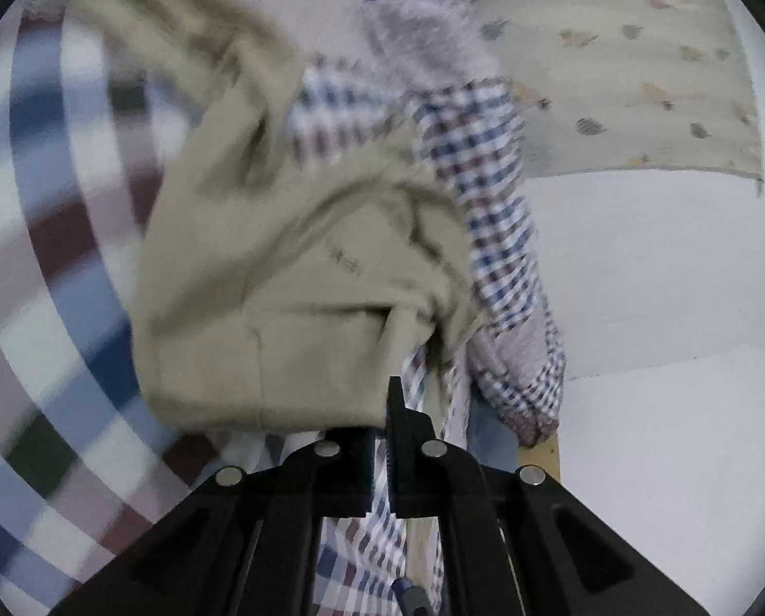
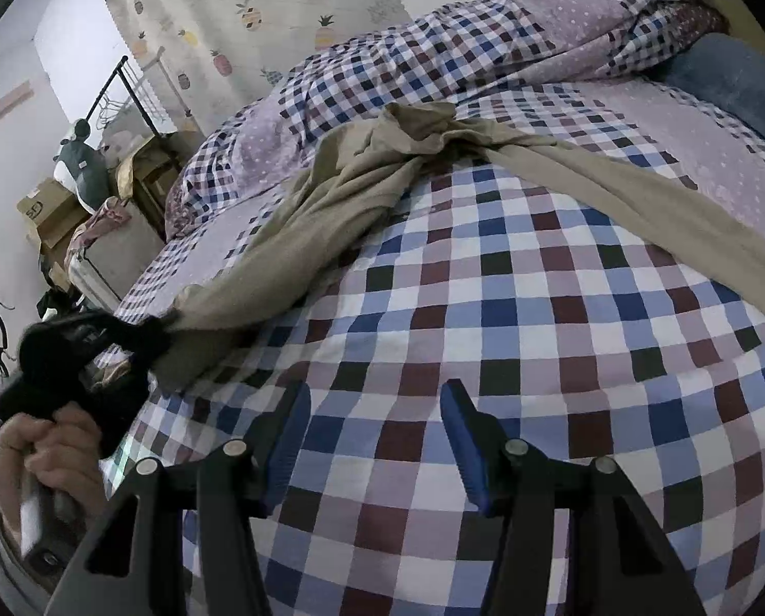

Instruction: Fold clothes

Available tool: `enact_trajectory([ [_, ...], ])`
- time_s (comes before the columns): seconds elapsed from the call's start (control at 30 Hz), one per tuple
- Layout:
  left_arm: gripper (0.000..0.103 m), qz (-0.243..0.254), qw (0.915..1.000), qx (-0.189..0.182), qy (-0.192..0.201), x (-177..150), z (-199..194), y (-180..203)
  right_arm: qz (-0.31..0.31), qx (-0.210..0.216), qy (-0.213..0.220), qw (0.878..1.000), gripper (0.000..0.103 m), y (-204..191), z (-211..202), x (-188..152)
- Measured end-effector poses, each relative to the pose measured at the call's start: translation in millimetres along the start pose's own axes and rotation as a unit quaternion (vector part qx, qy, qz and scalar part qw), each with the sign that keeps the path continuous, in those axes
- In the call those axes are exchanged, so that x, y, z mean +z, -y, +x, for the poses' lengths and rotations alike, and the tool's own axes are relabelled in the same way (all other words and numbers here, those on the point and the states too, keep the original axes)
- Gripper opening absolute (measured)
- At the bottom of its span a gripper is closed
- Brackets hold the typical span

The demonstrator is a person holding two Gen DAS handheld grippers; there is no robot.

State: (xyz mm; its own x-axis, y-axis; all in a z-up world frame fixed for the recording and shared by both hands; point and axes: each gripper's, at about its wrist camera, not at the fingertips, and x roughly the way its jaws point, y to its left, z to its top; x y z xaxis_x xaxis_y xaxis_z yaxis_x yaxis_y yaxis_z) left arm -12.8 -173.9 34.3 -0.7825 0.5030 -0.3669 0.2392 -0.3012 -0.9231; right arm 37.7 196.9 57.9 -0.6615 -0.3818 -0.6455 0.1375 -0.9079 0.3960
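Note:
Beige trousers lie spread across the checked bedsheet, the waist bunched near the middle and one leg running off to the right. My left gripper, held by a hand, is shut on the end of the other leg at the bed's left edge. In the left wrist view the same beige cloth hangs blurred right in front of the left gripper, pinched between its closed fingers. My right gripper is open above the bare sheet, below the trousers and touching nothing.
A crumpled checked quilt and a blue pillow lie at the far side of the bed. Left of the bed stand cardboard boxes, a black clothes rack and a pineapple-print curtain.

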Motion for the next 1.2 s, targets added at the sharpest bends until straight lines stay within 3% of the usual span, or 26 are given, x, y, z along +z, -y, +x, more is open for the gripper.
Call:
enact_trajectory([
  [0.17,0.001,0.019,0.9959,-0.02,0.086,20.6,-45.7,2.1,-0.011,-0.013,-0.003,1.0,0.056,1.7,5.1,-1.3],
  [0.43,0.001,0.016,0.9909,-0.061,0.119,45.8,-78.2,7.4,-0.087,-0.044,-0.004,0.995,0.056,-14.4,19.4,-6.4],
  [0.53,0.001,0.027,0.9863,-0.073,0.145,56.4,-95.4,13.1,-0.131,-0.061,0.003,0.99,0.056,-28.1,26.1,-4.9],
  [0.63,0.001,0.002,0.9816,-0.08,0.173,72.9,-117.6,1.1,-0.185,-0.067,0.014,0.98,0.056,-45.9,37.3,0.3],
  [0.83,0.001,-0.039,0.972,-0.078,0.218,104.8,-145.9,-24.2,-0.309,-0.083,0.035,0.947,0.056,-90.4,77.9,15.2],
  [1.03,0.001,-0.04,0.9644,-0.077,0.25,120.3,-170.0,-34.7,-0.395,-0.061,0.027,0.916,0.055,-135.2,125.3,26.9],
  [1.2,0.001,-0.053,0.9622,-0.073,0.257,129.5,-174.0,-43.9,-0.487,-0.046,0.032,0.872,0.051,-184.9,157.5,16.7],
])
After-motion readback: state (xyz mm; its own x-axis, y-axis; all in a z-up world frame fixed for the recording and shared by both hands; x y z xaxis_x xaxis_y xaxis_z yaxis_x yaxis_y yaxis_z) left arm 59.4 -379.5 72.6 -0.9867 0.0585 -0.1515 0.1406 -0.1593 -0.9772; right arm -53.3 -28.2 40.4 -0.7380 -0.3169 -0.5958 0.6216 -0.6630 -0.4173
